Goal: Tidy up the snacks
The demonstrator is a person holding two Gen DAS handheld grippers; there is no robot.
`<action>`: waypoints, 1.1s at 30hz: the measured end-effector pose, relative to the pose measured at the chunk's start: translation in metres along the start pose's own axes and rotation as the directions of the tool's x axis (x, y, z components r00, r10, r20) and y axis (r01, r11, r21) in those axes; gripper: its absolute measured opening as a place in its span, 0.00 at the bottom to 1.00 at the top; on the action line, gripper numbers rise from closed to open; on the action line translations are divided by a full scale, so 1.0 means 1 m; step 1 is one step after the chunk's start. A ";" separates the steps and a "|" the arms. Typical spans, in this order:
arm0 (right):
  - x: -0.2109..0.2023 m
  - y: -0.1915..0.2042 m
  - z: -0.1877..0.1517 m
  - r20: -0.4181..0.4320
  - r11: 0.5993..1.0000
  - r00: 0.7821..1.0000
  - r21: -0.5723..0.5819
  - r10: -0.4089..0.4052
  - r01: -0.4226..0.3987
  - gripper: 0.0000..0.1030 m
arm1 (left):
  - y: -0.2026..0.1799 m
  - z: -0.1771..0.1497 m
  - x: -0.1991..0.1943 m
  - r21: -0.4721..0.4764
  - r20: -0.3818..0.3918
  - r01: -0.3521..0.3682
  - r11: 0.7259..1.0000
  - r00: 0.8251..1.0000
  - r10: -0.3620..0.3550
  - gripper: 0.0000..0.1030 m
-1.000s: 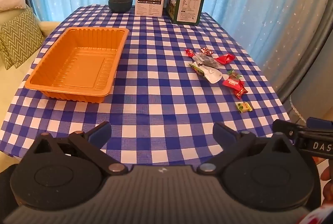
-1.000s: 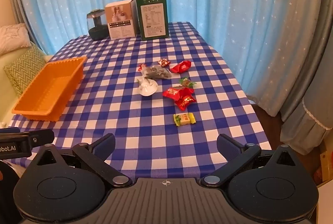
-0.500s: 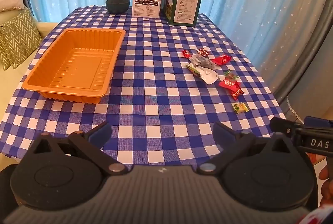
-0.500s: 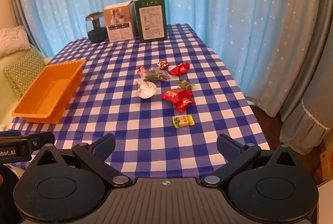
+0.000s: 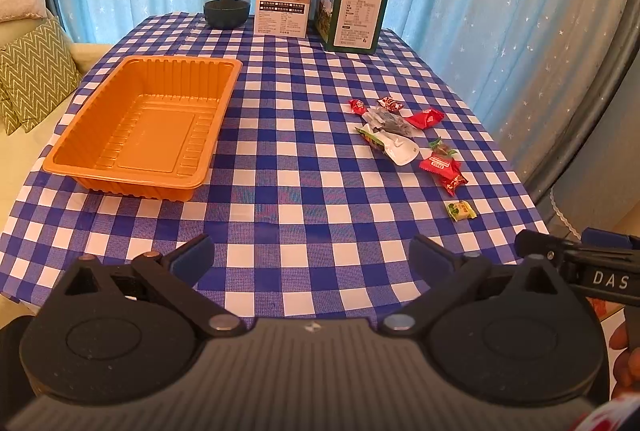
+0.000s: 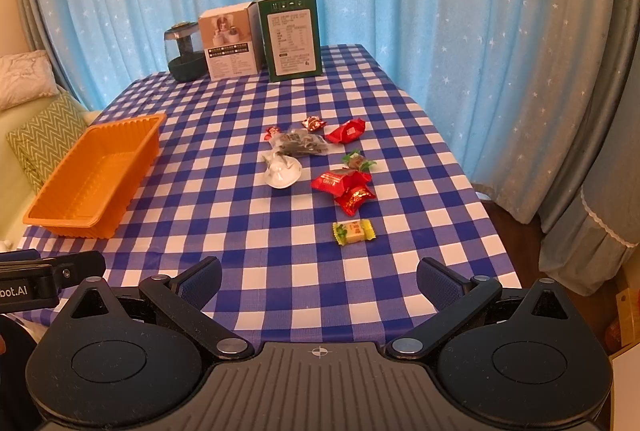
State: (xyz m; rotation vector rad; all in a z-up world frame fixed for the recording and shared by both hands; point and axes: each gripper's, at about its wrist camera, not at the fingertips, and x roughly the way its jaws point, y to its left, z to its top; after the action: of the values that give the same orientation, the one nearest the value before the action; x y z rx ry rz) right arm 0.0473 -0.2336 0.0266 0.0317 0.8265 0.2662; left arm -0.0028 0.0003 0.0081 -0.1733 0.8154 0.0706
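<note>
Left tool (image 5: 312,257): jaws spread wide, holding nothing, hovering above the near edge of the table (image 5: 304,191). Right tool (image 6: 319,277): likewise wide open and empty, over the near edge, touching nothing.

Count on the table: one orange tray (image 5: 140,127), empty, on the left side; nine wrapped snacks loose on the right side, well apart from the tray; two upright boxes and one dark jar (image 5: 227,3) at the far end.

Snacks: a yellow-green candy (image 6: 353,232) lies nearest, alone. Beyond it, two red packets (image 6: 345,187) touch each other. A white pouch (image 6: 282,171) and a clear dark-filled bag (image 6: 300,145) sit side by side. The remaining pieces are small, in red and green wrappers.
</note>
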 end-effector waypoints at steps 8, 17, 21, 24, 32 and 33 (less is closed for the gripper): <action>-0.001 -0.001 0.000 0.001 1.000 1.000 0.003 0.000 0.000 1.00 | 0.000 0.000 0.000 -0.002 0.001 0.001 1.000 1.000 -0.001 1.00; -0.002 -0.002 0.001 0.006 1.000 1.000 0.012 -0.002 0.002 1.00 | -0.002 0.002 -0.002 0.001 0.001 0.000 1.000 1.000 0.000 1.00; -0.002 -0.003 0.001 0.005 1.000 1.000 0.013 -0.001 0.001 1.00 | -0.003 0.002 -0.002 0.001 0.002 0.000 1.000 1.000 0.000 1.00; -0.001 -0.003 0.001 0.006 1.000 1.000 0.015 -0.001 0.001 1.00 | -0.004 0.002 -0.001 0.001 0.002 0.002 1.000 1.000 -0.002 1.00; -0.001 -0.003 0.000 0.006 1.000 1.000 0.015 0.000 0.000 1.00 | -0.005 0.002 -0.002 0.002 0.004 0.002 1.000 1.000 -0.002 1.00; -0.001 -0.003 0.000 0.006 1.000 1.000 0.015 0.000 0.000 1.00 | -0.005 0.002 -0.002 0.003 0.003 0.001 1.000 1.000 -0.001 1.00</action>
State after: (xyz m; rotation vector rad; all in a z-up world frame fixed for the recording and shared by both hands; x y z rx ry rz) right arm 0.0475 -0.2371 0.0273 0.0465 0.8223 0.2596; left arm -0.0017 -0.0042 0.0114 -0.1713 0.8119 0.0685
